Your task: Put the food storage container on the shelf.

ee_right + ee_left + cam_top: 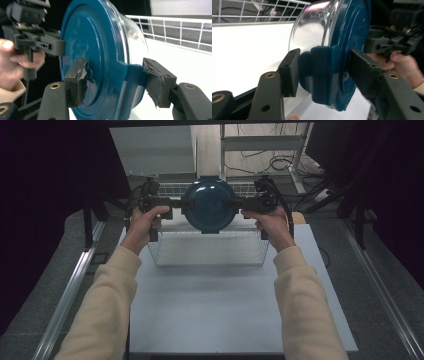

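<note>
Above the white surface [220,310] and its wire basket [210,251], a lidded teal container [209,206] hangs upright on edge, the left gripper [176,204] and right gripper [238,204] each clamped on a side latch. Judged mid-carry; lowering it into the basket needs both hands level.

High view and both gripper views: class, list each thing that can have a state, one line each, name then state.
Glass bowl: lifted above the wire basket, turned on its side, lid on.
Blue lid: closed on the bowl, gripped at both side tabs.
Left gripper: shut on the lid's tab.
Right gripper: shut on the opposite tab.
Wire basket: standing on the table, open-topped; nothing visible inside it.
</note>
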{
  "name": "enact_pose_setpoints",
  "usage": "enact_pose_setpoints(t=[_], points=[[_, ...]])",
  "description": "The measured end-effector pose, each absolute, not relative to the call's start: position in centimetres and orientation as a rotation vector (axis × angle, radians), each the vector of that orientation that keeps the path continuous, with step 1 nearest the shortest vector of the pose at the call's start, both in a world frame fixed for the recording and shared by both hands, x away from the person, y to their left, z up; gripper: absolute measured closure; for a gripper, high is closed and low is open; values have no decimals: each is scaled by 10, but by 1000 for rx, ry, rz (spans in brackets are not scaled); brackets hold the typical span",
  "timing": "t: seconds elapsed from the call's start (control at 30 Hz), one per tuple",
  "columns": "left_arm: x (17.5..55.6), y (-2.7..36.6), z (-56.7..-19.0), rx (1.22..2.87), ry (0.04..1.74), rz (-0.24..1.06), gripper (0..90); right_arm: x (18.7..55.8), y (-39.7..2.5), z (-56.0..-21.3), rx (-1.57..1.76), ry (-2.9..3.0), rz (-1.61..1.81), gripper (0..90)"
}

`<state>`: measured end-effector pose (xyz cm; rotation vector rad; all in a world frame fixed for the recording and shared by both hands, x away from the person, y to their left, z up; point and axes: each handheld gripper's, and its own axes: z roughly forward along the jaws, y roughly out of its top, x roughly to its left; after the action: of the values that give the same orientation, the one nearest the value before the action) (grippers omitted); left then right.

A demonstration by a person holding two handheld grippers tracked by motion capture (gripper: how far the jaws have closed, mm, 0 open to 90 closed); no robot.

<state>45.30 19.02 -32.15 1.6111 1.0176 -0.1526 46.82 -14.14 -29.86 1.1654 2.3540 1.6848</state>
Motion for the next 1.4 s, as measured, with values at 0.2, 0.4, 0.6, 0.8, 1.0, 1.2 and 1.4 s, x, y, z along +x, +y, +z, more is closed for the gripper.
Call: enact_pose_setpoints(t=[0.2, 0.4, 0.6, 0.8, 1.0, 1.2, 1.4], points=[[466, 189, -327, 1532, 1079, -198, 436, 478, -141, -302, 1339, 2304, 1721, 384], [481, 188, -338, 1480, 1134, -287, 414, 493, -144, -308, 1585, 2247, 1754, 379], [494, 190, -351, 1429, 1165, -355, 383, 503, -142, -317, 1767, 2148, 1778, 379], [497, 188, -354, 1408, 1170, -352, 372, 507, -143, -326, 1837, 2087, 1813, 376], [487, 188, -345, 1441, 1204, -173, 241, 494, -134, -318, 1692, 2055, 1646, 208], [460, 195, -325, 1484, 1153, -73, 204, 470, -137, -301, 1517, 2081, 1619, 160], [419, 197, -312, 1568, 1072, -8, 210, 441, -156, -295, 1347, 2113, 1589, 160]])
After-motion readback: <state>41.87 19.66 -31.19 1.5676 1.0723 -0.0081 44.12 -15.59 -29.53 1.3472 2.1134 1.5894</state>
